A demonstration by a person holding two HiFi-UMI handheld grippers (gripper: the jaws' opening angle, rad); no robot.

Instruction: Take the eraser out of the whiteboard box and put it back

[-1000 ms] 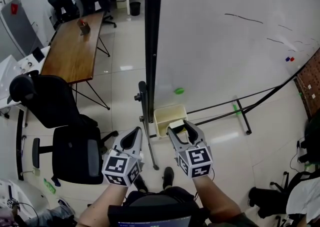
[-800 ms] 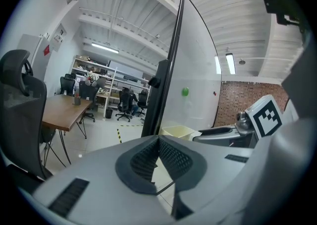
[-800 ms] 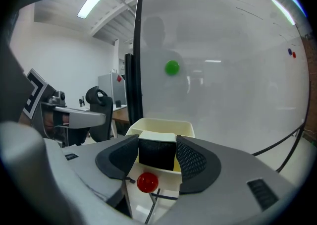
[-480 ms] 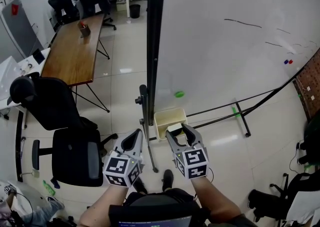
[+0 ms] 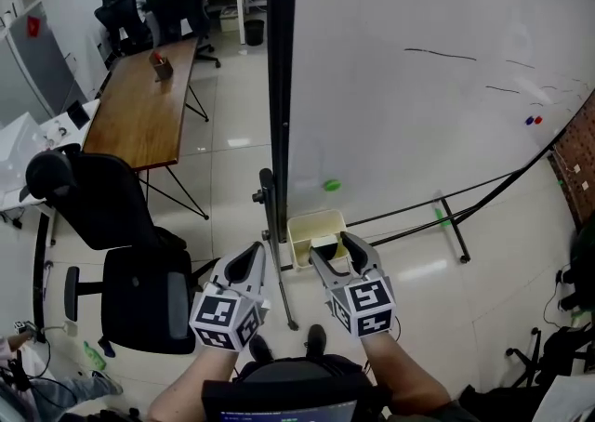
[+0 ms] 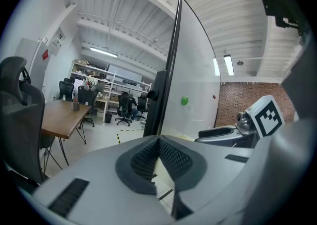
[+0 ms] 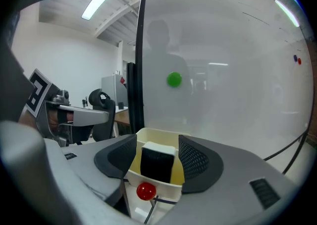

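Note:
A cream whiteboard box hangs at the foot of the whiteboard. The eraser, black with a white top, stands upright inside the box. My right gripper reaches over the box's near edge with the eraser between its jaws. Those jaws are opening, and a thin gap shows between each pad and the eraser in the right gripper view. To its left, my left gripper hangs beside the board's black post, shut on nothing, its pads meeting in the left gripper view.
A red round magnet sits on the box's front wall. A green magnet sticks to the board above the box. The black board post rises just left of the box. Office chairs and a wooden table stand to the left.
The right gripper's jaws have spread slightly around the eraser, which stays in the box. Both hands have hardly moved.

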